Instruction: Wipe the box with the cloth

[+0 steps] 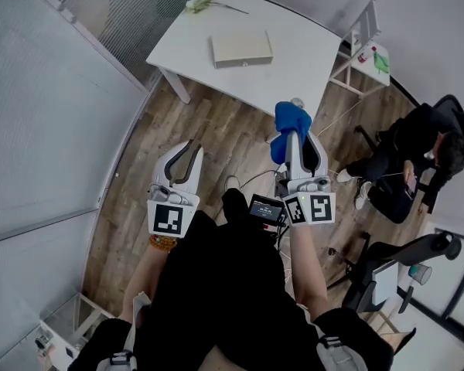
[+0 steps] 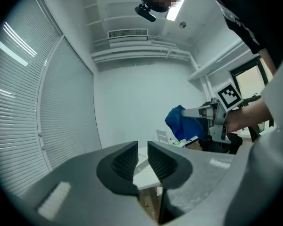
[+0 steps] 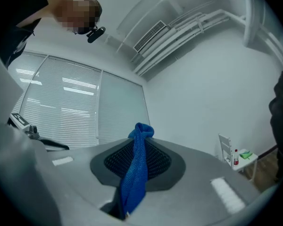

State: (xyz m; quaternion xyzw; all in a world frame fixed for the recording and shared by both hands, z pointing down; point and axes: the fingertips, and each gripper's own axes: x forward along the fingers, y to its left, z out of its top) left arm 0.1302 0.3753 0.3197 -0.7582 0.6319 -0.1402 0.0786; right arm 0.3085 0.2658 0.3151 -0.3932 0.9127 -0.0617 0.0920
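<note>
Clamping the cloth in right tool; left tool slightly parted.

Right gripper: matt grey plastic jaws, dark ribbed rubbery-looking pads, clamped on blue woven cloth, rough nubbly weave. Ahead of that gripper: beige flat box, matt; smooth white table; brown wood-plank floor, grainy.

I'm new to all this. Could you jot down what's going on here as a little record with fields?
Box: beige, lying on the white table, nothing touching it
Cloth: blue, pinched in the right gripper, short of the box
Left gripper: empty, fingers slightly apart
Wiping: not yet begun
</note>
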